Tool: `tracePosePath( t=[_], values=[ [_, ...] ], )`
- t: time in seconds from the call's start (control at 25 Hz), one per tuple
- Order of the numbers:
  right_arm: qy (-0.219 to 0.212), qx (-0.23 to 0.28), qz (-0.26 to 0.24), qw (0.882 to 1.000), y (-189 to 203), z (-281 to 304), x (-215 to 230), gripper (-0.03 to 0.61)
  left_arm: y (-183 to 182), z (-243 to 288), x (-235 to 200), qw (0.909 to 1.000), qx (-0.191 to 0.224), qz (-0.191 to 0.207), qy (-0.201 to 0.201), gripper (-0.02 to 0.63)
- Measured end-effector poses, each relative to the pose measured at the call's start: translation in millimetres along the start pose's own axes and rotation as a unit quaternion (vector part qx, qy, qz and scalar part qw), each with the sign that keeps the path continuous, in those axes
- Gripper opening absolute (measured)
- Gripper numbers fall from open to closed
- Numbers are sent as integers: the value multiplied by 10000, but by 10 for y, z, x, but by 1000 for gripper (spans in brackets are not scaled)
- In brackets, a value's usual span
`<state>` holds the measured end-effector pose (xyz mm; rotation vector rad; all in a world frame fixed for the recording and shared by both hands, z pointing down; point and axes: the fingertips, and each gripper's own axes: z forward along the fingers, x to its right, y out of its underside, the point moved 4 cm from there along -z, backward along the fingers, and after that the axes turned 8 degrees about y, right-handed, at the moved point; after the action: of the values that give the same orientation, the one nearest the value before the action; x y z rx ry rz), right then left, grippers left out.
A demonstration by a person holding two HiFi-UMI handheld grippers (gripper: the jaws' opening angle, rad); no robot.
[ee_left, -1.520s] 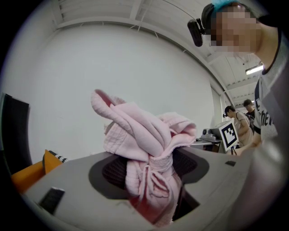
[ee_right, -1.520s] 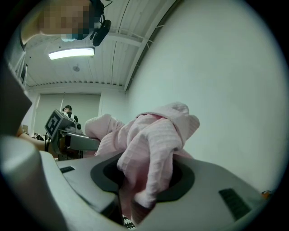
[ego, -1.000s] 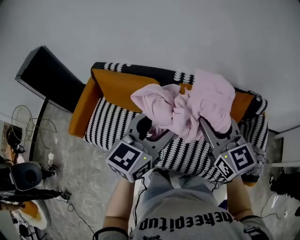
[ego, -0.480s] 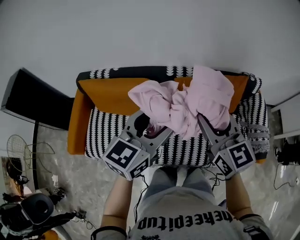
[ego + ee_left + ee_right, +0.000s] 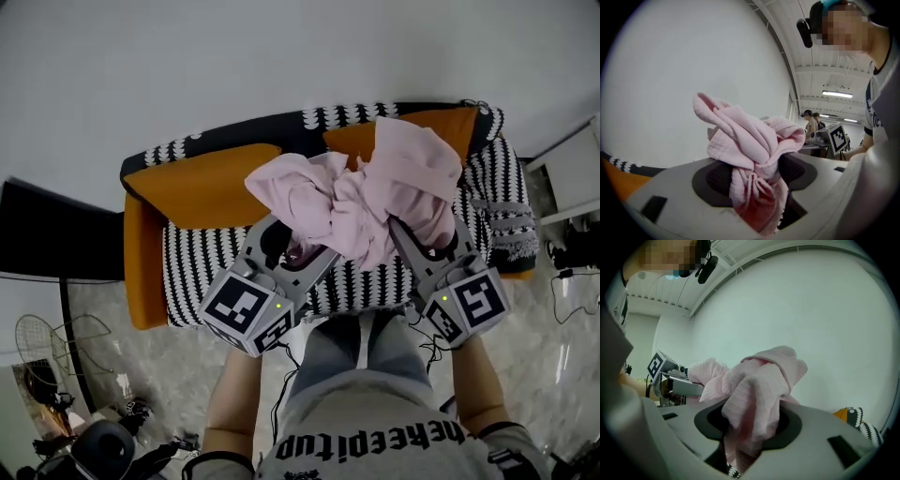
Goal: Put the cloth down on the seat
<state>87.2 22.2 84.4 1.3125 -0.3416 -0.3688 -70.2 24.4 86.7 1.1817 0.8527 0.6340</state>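
**A:** Where is the cloth (image 5: 361, 202) now?

**B:** It's off the seat (image 5: 202, 262). It hangs bunched in the air between the two grippers, above the sofa and toward its right end in the head view.

**A:** And the fingers?

**B:** The left gripper (image 5: 298, 255) has its fingers pinched on a wad of it. The right gripper (image 5: 424, 246) is clamped on another fold. In each gripper view, pink fabric is squeezed up between the fingers.

**A:** What has changed in the last second?

**B:** Mostly the viewpoint. The sofa has swung round in the head view, and the orange backrest (image 5: 202, 183) now slopes the other way. The grippers have kept their hold, and the bundle has kept its shape.

**A:** What does that mean for the task?

**B:** I'd judge nothing is set down yet. The person seems to be lining up with the sofa, so lowering the cloth and letting go are both still to come.
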Motion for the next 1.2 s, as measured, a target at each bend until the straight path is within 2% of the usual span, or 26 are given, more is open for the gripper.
tracePosePath(
  t=[0.4, 1.2],
  values=[
    [150, -416, 164, 9989, 363, 87, 70, 184, 355, 146, -124, 9988, -339, -331, 159, 313],
    [64, -1278, 544, 9903, 1410, 340, 222, 184, 1374, 415, -336, 9895, -1066, -971, 69, 312]
  ],
)
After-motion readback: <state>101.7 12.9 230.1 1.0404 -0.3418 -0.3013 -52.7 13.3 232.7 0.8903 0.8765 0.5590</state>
